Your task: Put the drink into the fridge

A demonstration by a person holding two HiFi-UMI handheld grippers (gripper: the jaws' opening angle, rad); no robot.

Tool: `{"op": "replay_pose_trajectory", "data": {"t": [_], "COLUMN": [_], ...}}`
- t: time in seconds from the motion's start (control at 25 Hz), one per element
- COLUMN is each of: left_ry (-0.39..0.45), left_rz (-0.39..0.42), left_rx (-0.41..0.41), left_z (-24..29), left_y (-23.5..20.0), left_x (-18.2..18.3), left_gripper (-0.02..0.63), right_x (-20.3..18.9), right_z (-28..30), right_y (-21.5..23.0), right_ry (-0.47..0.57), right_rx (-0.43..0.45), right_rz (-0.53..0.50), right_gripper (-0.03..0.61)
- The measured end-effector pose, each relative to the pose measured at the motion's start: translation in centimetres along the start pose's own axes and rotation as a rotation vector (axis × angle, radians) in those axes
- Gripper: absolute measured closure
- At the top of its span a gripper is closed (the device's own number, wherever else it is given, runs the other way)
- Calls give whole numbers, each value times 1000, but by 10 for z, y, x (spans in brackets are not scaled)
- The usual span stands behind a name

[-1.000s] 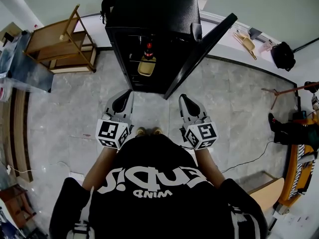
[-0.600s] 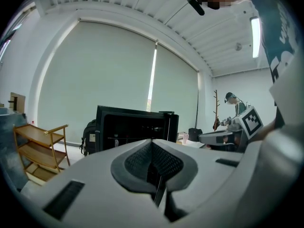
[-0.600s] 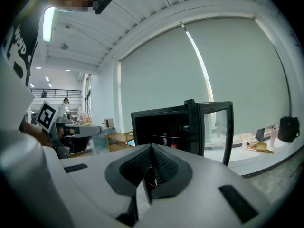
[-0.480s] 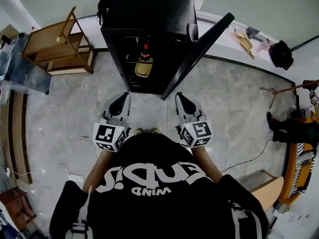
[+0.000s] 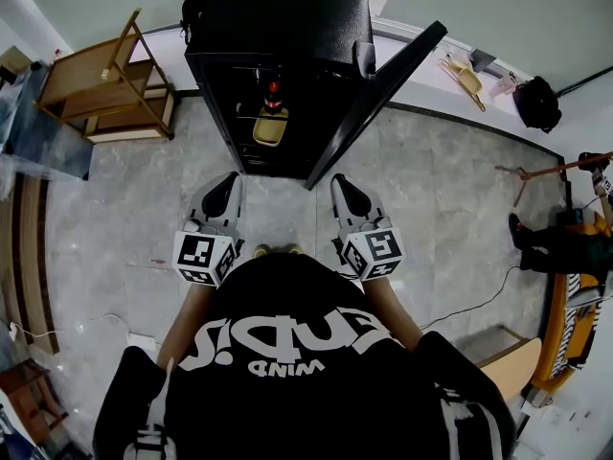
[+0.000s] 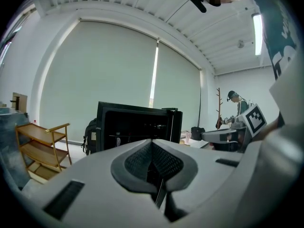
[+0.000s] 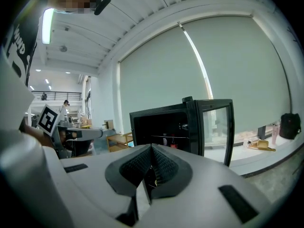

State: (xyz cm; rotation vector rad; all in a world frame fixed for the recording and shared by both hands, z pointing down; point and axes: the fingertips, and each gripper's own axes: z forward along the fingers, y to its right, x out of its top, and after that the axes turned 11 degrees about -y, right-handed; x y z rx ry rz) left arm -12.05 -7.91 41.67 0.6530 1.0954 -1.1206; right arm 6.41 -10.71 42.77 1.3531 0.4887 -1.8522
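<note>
- Left tongs (image 5: pixel 228 182) are clenched, pads together with nothing between them, and held low in front of the person's body.
- Right tongs (image 5: pixel 342 184) are clenched on nothing too, just beside the left pair. Both point at the fridge (image 5: pixel 287 17).
- The drink (image 5: pixel 272 95) — a dark bottle with a red top — stands upright on a wire shelf inside the fridge, ahead of both tongs and well apart from them.
- A yellow thing (image 5: pixel 269 128) sits just below the drink, too small to identify.
- The door (image 5: pixel 378 94) hangs open, ahead on the right tongs' side.
- Judging by this, the drink is already placed.
- The drink is probably full, so fairly heavy for its size, and it is stiff, round and smooth — likely slippery. Glass or plastic, I cannot tell.
- If it needs moving, the best hold seems to be across the straight body below the shoulder, not the narrow neck. It should be kept upright, since a wire shelf tips bottles easily.
</note>
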Motion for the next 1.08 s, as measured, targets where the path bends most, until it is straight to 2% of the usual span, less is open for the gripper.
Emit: {"op": "replay_pose_trajectory", "data": {"t": [1.08], "left_ry": [-3], "left_rz": [-32], "left_rx": [7], "left_z": [3], "left_y": [-10], "left_x": [-4], "left_gripper": [606], "right_x": [2], "right_z": [11], "right_y": [-4], "right_ry": [16], "right_rx": [25], "right_rz": [7], "right_gripper": [557]}}
